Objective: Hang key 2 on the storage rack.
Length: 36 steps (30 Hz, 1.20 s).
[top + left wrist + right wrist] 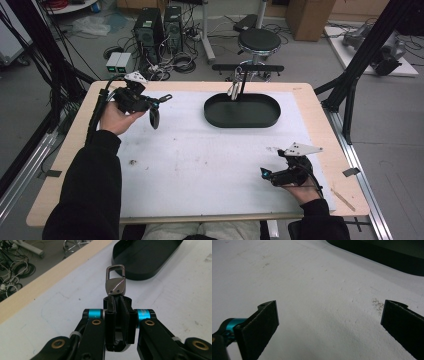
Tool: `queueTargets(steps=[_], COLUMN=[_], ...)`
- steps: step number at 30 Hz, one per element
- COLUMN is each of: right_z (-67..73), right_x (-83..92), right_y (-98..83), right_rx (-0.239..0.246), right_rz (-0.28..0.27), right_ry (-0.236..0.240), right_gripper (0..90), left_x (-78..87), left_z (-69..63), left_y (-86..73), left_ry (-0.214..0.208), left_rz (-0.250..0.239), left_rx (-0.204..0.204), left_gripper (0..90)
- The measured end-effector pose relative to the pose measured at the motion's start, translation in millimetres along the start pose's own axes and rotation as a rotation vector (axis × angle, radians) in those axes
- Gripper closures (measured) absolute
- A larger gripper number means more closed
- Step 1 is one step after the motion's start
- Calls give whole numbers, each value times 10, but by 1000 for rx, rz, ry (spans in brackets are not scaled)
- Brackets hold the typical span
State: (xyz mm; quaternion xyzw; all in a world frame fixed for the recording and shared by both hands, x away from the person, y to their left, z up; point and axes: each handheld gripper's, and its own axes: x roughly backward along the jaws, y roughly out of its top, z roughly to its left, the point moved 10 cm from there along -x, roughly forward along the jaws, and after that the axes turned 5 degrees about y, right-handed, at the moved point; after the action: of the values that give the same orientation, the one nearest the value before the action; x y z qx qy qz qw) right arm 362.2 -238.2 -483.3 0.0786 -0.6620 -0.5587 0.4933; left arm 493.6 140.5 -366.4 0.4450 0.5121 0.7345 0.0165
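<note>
From above, my left gripper [156, 111] hangs over the table's [200, 150] far left, short of the black tray [242, 111]. Its own camera shows jaws pinching a metal key clip [115, 281] (lifted, not delivered). My right gripper [329, 325] idles, jaws spread, empty.

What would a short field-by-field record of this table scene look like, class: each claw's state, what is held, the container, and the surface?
Left claw: shut on the metal key-ring clip, raised above the mat
Clip: grey metal, snap hook pointing away from the claw
Right claw: open, nothing between the pads, low over the mat
Container: black oval tray, at the far side of the mat
Surface: white mat on a wooden table
</note>
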Motion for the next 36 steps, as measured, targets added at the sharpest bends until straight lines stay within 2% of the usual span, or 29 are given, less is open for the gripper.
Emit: queueTargets(steps=[5,14,18,21,24,30,33,36], right_z=[-1,-11,-20,-28,-24,-27,-35,-33], right_x=[3,24,29,29,24,18,8,7], right_y=[-4,-20,-14,-8,-12,-24,-46,-41], right_rx=[-6,-9,-11,-12,-13,-12,-17,-21], right_rz=[0,-2,-9,-15,-14,-11,-9,-16], right_ry=[1,-2,-3,-5,-1,-1,0,6], right_gripper=[7,7,7,7,7,7,7,7], left_x=[23,-28,-37,-58,-105,-237,-306,-355], left_z=[-57,-137,-181,-199,-223,-290,-327,-388], left_y=[181,349,451,513,603,706,813,903], left_ry=[-8,-1,-34,-37,-23,-26,-1,-1], left_rz=[-32,-39,-52,-42,-44,-18,-27,-31], left_rx=[-16,-43,-24,-39,-54,-72,-99,-121], left_gripper=[831,832,831,834,834,836,839,839])
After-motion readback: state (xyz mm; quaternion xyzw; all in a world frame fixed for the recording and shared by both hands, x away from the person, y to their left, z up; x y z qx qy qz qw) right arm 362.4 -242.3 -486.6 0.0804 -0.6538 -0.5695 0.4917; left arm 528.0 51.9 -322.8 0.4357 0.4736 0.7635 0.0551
